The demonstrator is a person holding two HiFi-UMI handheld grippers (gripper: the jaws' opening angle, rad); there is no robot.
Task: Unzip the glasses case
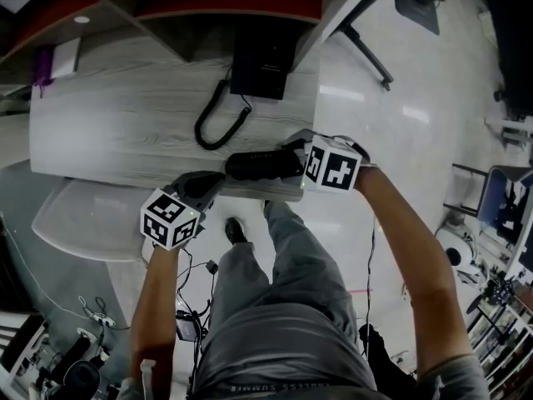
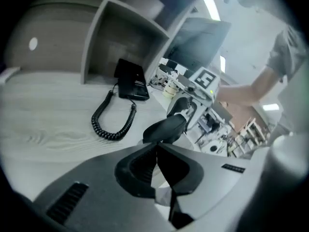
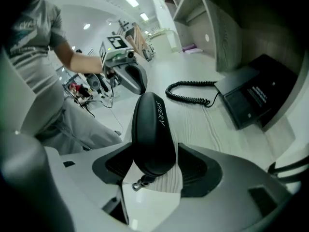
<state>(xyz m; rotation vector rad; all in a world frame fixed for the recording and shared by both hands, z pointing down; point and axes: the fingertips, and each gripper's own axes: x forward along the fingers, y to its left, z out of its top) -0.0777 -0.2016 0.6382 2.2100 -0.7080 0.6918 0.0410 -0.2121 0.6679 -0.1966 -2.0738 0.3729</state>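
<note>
The black glasses case (image 1: pixel 256 165) lies near the front edge of the wooden desk (image 1: pixel 117 132). In the right gripper view the case (image 3: pixel 152 129) runs lengthwise between the jaws of my right gripper (image 3: pixel 155 168). A thin strip of wood shows beside its right flank, so the pads stand open around it. The small metal zipper pull (image 3: pixel 140 181) hangs at the case's near end. My left gripper (image 2: pixel 157 151) is shut with nothing seen between its pads, and its tips point at the case's other end (image 2: pixel 166 128). I cannot tell whether they touch it.
A black desk phone (image 1: pixel 262 61) sits at the back of the desk, and its coiled cord (image 1: pixel 218 119) loops toward the case. Shelving rises behind the desk. The person's legs and the floor lie below the desk edge, with cables at the lower left.
</note>
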